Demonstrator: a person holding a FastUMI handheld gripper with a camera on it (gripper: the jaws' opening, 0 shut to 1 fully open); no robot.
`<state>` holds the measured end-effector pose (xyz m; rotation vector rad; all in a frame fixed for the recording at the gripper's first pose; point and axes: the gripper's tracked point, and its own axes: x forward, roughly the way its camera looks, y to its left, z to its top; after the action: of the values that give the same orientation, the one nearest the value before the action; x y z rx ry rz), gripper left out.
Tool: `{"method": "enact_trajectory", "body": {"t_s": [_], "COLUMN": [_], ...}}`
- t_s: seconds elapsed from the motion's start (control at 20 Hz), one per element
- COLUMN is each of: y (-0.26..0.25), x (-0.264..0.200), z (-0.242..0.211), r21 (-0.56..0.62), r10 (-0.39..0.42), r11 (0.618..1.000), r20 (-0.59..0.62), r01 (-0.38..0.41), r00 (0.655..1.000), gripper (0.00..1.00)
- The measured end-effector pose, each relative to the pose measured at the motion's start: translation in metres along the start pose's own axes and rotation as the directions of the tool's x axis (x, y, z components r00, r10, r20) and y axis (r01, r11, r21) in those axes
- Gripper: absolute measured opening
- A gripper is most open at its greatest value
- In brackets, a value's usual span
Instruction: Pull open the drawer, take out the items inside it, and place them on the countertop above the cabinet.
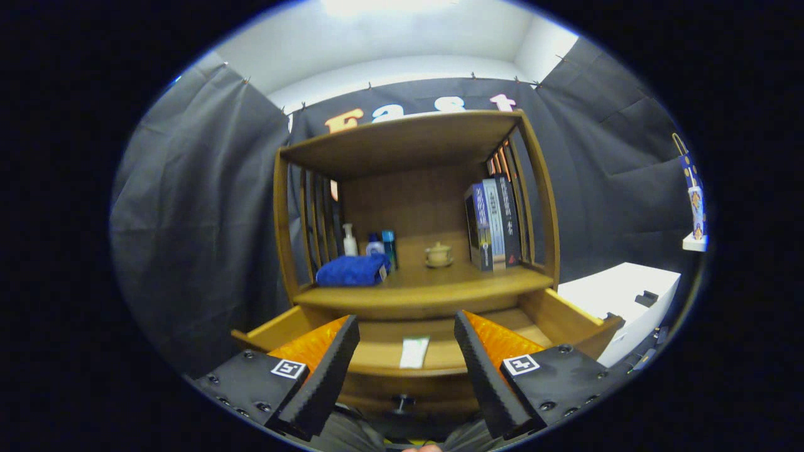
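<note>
Wooden cabinet and open drawer: warm brown finish noted. 1 pale white-green packet observed in the drawer, between the fingers. Beyond them, on the countertop: 1 deep blue cloth, 1 white pump bottle, 1 tan lidded cup, books with blue, white and black spines.

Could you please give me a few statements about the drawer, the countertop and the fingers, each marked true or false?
1. The drawer is pulled open. True.
2. A flat white packet lies in the drawer, between the fingers. True.
3. The fingers are clamped on the packet. False: the gripper is open, above it.
4. The blue cloth lies in the drawer. False: it rests on the countertop.
5. Books stand upright on the countertop. True.
</note>
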<state>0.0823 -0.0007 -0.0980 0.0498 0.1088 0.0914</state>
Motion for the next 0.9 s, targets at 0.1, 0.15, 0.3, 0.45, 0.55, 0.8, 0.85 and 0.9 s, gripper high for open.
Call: {"method": "enact_trajectory", "body": {"t_s": [0.1, 0.15, 0.3, 0.45, 0.55, 0.8, 0.85, 0.9], "y": [0.0, 0.003, 0.005, 0.009, 0.011, 0.007, 0.009, 0.013], "x": [0.022, 0.035, 0.081, 0.116, 0.129, 0.126, 0.121, 0.118], "z": [0.031, 0.042, 0.052, 0.014, -0.033, -0.131, -0.148, -0.161], "r21": [-0.002, 0.003, -0.094, -0.149, -0.14, -0.09, -0.062, -0.025], "r10": [0.0, 0.005, 0.007, -0.013, -0.02, -0.038, -0.026, -0.009], "r11": [1.0, 1.0, 0.995, 0.989, 0.99, 0.996, 0.998, 1.0], "r20": [-0.006, -0.01, -0.068, -0.218, -0.375, -0.675, -0.724, -0.762], "r01": [-0.001, -0.005, -0.014, -0.02, -0.036, -0.031, -0.027, -0.016], "r00": [1.0, 1.0, 0.998, 0.976, 0.927, 0.737, 0.689, 0.648], "gripper": [0.98, 0.98, 0.98, 0.98, 0.98, 0.99, 0.99, 0.99]}}
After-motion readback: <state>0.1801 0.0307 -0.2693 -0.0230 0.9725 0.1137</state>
